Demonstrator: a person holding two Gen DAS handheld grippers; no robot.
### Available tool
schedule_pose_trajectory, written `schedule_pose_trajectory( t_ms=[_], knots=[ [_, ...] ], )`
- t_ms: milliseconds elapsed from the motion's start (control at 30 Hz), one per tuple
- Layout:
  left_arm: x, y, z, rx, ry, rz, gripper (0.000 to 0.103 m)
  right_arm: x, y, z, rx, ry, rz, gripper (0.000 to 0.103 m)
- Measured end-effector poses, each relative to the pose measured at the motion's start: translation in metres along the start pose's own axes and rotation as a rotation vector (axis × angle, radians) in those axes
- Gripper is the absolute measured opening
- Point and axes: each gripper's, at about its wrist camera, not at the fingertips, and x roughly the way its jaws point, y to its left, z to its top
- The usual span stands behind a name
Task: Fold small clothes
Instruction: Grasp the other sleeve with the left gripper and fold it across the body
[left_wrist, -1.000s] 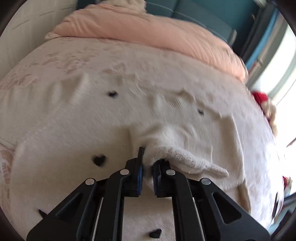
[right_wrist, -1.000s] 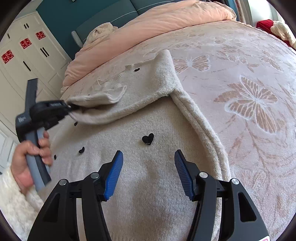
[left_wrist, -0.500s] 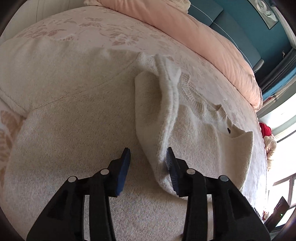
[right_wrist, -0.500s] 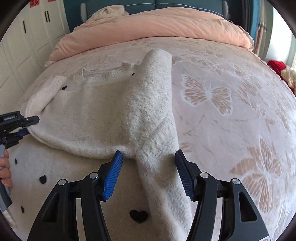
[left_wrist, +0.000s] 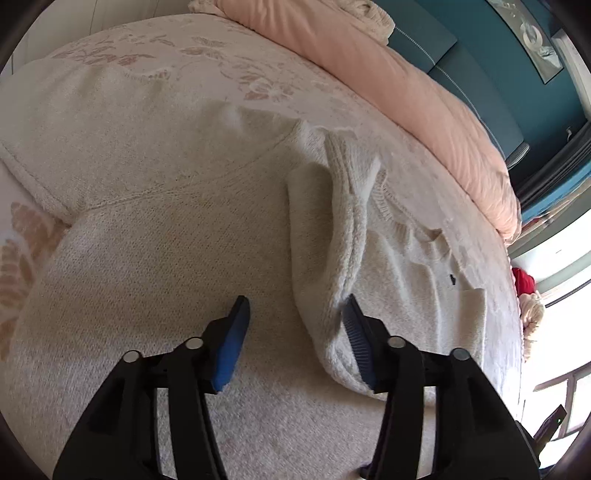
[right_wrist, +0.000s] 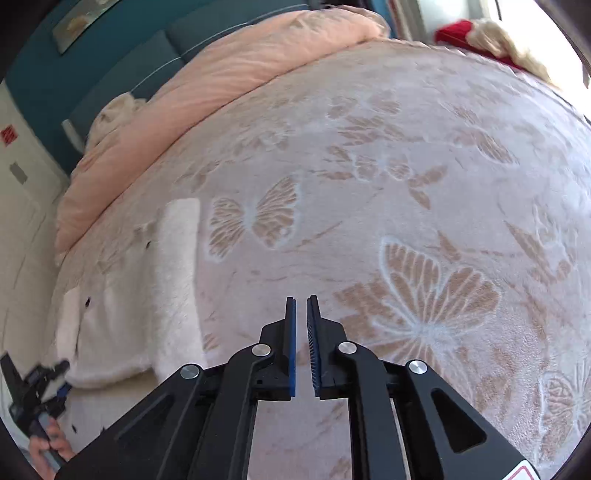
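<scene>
The left gripper (left_wrist: 295, 332) is hanging spread over the cream sweater (left_wrist: 155, 258) lying on the bed (right_wrist: 424, 184), pinching nothing. The right gripper (right_wrist: 301, 343) is sitting nearly pressed together, empty, over the blanket. The knit is looking soft, light and floppy; grasping the cuff of the folded sleeve (left_wrist: 343, 236) seems best. Only the left view is showing the collar; the right is showing the far sleeve.

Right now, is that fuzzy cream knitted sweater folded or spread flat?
Partly folded: the cream knitted sweater has one sleeve laid across its body; the other stays spread.

Cream sweater (left_wrist: 184, 229), pink butterfly-patterned bedspread (right_wrist: 424, 184)
</scene>
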Motion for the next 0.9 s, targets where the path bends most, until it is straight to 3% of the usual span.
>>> schedule_pose_trajectory(
  t_ms=[67, 100, 167, 267, 300, 333, 367, 400, 433, 467, 533, 600, 633, 700, 767, 833, 867, 900],
  knots=[
    [-0.003, -0.003, 0.001, -0.007, -0.014, 0.014, 0.069, -0.008, 0.043, -0.014, -0.198, -0.001, 0.032, 0.043],
    [-0.001, -0.004, 0.002, -0.008, -0.005, 0.012, 0.069, -0.009, 0.065, -0.024, -0.288, 0.000, 0.042, 0.067],
    [0.006, -0.009, 0.005, 0.003, 0.023, 0.015, 0.069, -0.001, 0.108, -0.047, -0.478, 0.005, 0.035, 0.072],
    [0.019, -0.022, 0.011, 0.044, 0.058, 0.043, 0.073, 0.031, 0.162, -0.079, -0.746, 0.046, -0.091, 0.071],
    [0.024, -0.027, 0.012, 0.060, 0.072, 0.062, 0.074, 0.039, 0.173, -0.085, -0.795, 0.044, -0.135, 0.070],
    [0.030, -0.030, 0.015, 0.068, 0.081, 0.089, 0.074, 0.046, 0.178, -0.083, -0.810, 0.030, -0.160, 0.063],
    [0.035, -0.030, 0.018, 0.066, 0.086, 0.103, 0.074, 0.048, 0.180, -0.078, -0.789, 0.018, -0.159, 0.048],
    [0.038, -0.030, 0.022, 0.056, 0.082, 0.103, 0.067, 0.048, 0.178, -0.066, -0.737, 0.015, -0.158, 0.003],
    [0.038, -0.030, 0.026, 0.044, 0.064, 0.081, 0.041, 0.044, 0.168, -0.050, -0.649, 0.016, -0.130, 0.005],
    [0.036, -0.029, 0.028, 0.031, 0.053, 0.032, 0.029, 0.034, 0.152, -0.031, -0.526, -0.015, -0.076, 0.005],
    [0.021, -0.023, 0.034, -0.014, 0.001, -0.088, 0.021, 0.018, 0.108, 0.000, -0.308, -0.078, -0.053, 0.005],
    [0.012, -0.017, 0.031, -0.018, -0.064, -0.089, 0.020, 0.017, 0.053, 0.013, -0.118, -0.077, -0.068, 0.005],
    [0.018, -0.011, 0.027, -0.017, -0.048, -0.071, 0.020, 0.028, 0.028, 0.012, -0.046, -0.018, -0.052, 0.006],
    [0.038, 0.005, 0.016, -0.045, 0.052, -0.043, 0.018, 0.052, -0.003, 0.000, 0.008, 0.108, 0.012, 0.007],
    [0.032, 0.015, 0.008, -0.093, 0.024, -0.088, 0.019, 0.042, -0.007, -0.007, -0.002, 0.082, 0.050, 0.014],
    [0.022, 0.011, 0.005, -0.114, 0.031, -0.126, 0.034, 0.025, 0.001, -0.011, -0.040, 0.056, 0.018, 0.031],
    [0.018, 0.007, 0.003, -0.125, 0.035, -0.159, 0.039, 0.016, 0.004, -0.013, -0.057, 0.038, 0.009, 0.034],
    [0.015, 0.001, 0.001, -0.131, 0.036, -0.173, 0.054, 0.006, 0.006, -0.016, -0.069, 0.016, 0.007, 0.037]
  ],
)
